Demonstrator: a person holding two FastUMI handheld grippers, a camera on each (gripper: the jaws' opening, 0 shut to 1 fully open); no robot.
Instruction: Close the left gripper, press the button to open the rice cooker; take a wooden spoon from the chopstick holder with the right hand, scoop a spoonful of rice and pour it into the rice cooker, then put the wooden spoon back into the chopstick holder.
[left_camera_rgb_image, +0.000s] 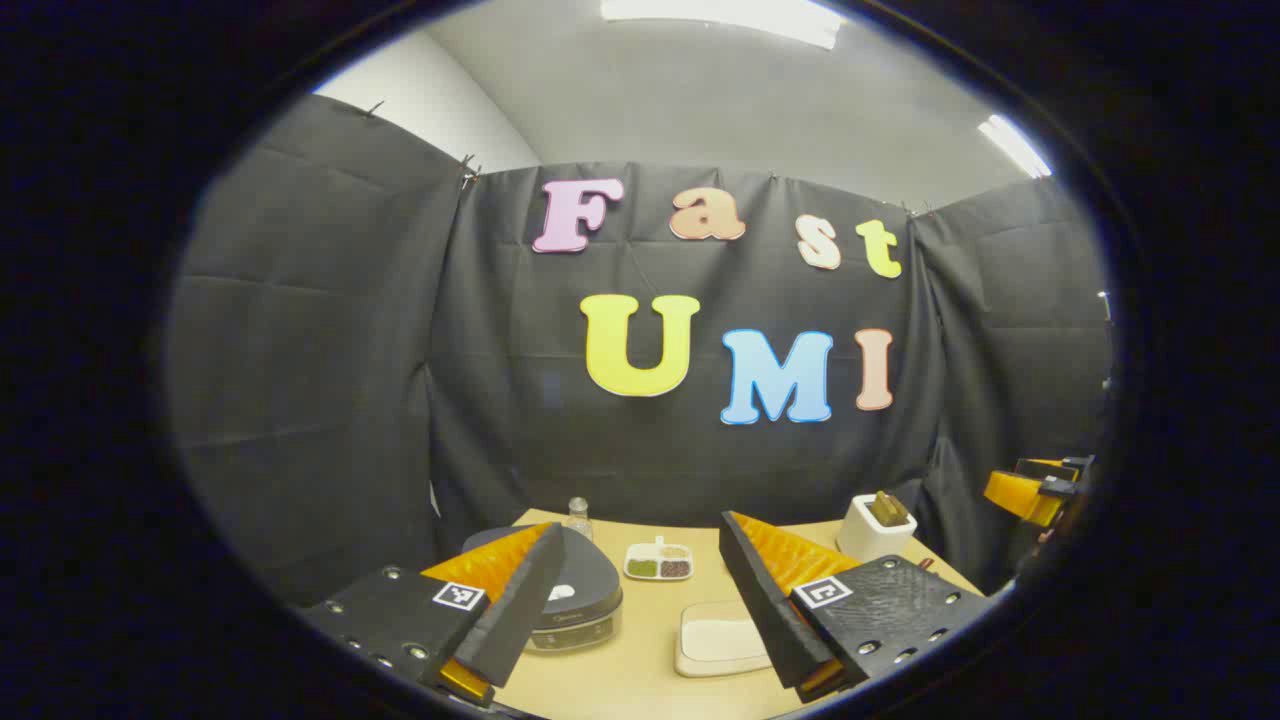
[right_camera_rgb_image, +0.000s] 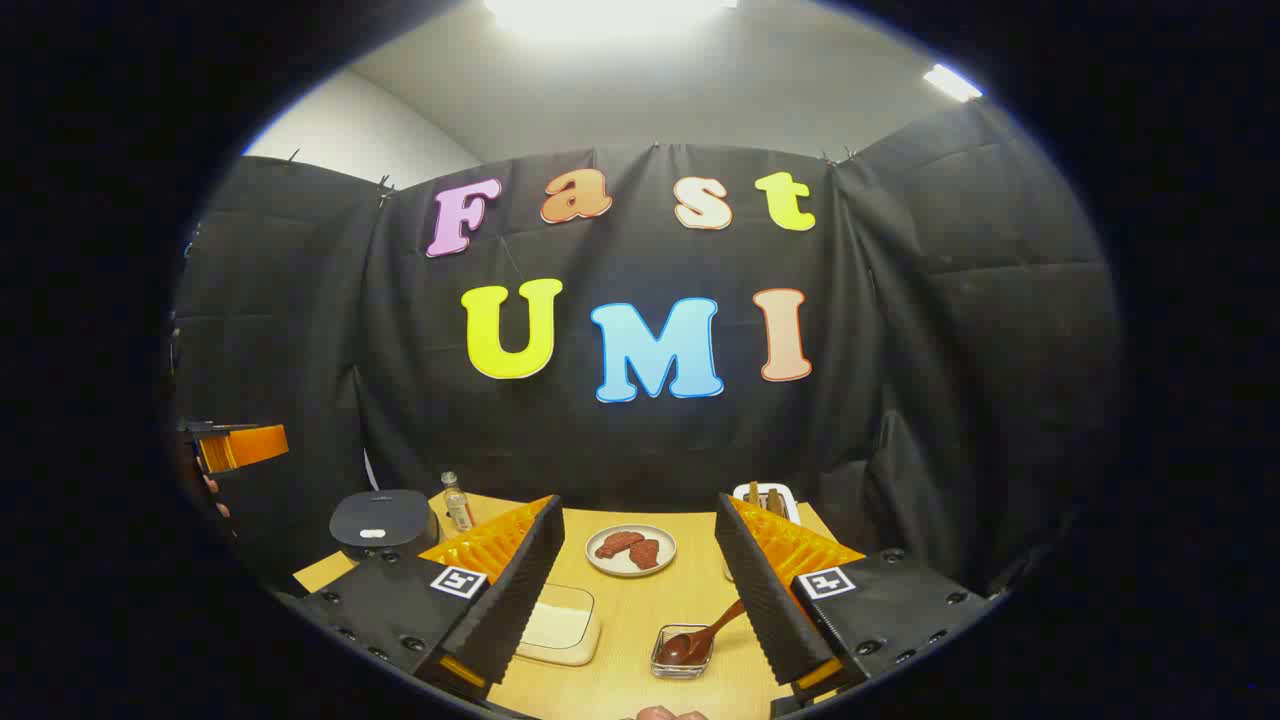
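Black cloth walls close in a tan tabletop (left_camera_rgb_image: 640, 690). I hold both claws above it, each with fingers spread apart and gripping nothing. No step is done: the rice cooker (left_camera_rgb_image: 580, 590), lid down, sits just ahead of my left claw (left_camera_rgb_image: 640, 610), which must first close, then drop onto the button. Beyond my right claw (right_camera_rgb_image: 640, 590), slightly right, the chopstick holder (right_camera_rgb_image: 768, 497) holds wooden utensils. A shallow tray of rice (right_camera_rgb_image: 558, 625) lies below its left finger.

Left gripper (left_camera_rgb_image: 640, 600) and right gripper (right_camera_rgb_image: 640, 600): black screw-studded bodies, ridged wedge-shaped fingers, a square fiducial marker borne on each finger base.
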